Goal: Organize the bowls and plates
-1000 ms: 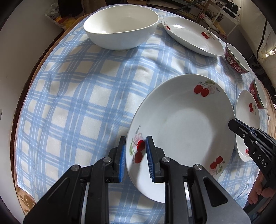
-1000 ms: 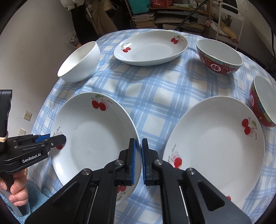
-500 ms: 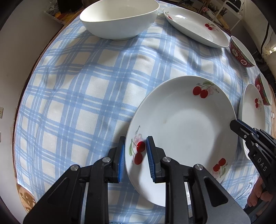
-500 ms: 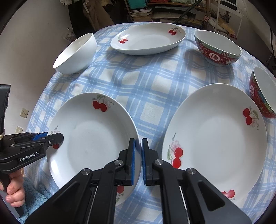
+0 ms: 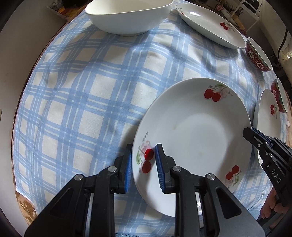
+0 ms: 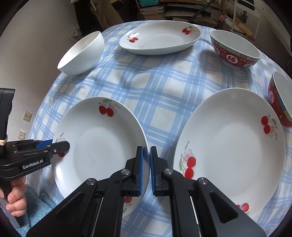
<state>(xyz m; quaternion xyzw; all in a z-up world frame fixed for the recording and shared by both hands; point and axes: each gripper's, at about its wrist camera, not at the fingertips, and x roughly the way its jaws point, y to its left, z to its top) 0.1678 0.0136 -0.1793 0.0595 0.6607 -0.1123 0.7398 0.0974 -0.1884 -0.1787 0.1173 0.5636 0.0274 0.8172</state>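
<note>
A white plate with red cherries [image 5: 191,131] [image 6: 102,145] lies at the near side of the checked cloth. My left gripper [image 5: 143,145] [image 6: 60,145] points down and is shut on its left rim, one pad outside and one inside. My right gripper [image 6: 147,148] [image 5: 246,132] is shut on the opposite, right rim. Whether the plate rests on the cloth or hangs just above it I cannot tell. A second cherry plate [image 6: 233,145] [image 5: 266,118] lies right of it. A third cherry plate [image 6: 158,40] sits at the far side.
A plain white bowl [image 6: 82,52] [image 5: 127,16] stands at the far left. Two red patterned bowls [image 6: 235,51] [image 6: 281,102] stand at the far right and right edge. The blue-checked cloth [image 5: 82,100] covers a round table. A person's hand [image 6: 16,204] holds the left gripper.
The left gripper has tipped slightly, so the far bowl and plate have slid upward in its view. Both grips on the near plate are unchanged.
</note>
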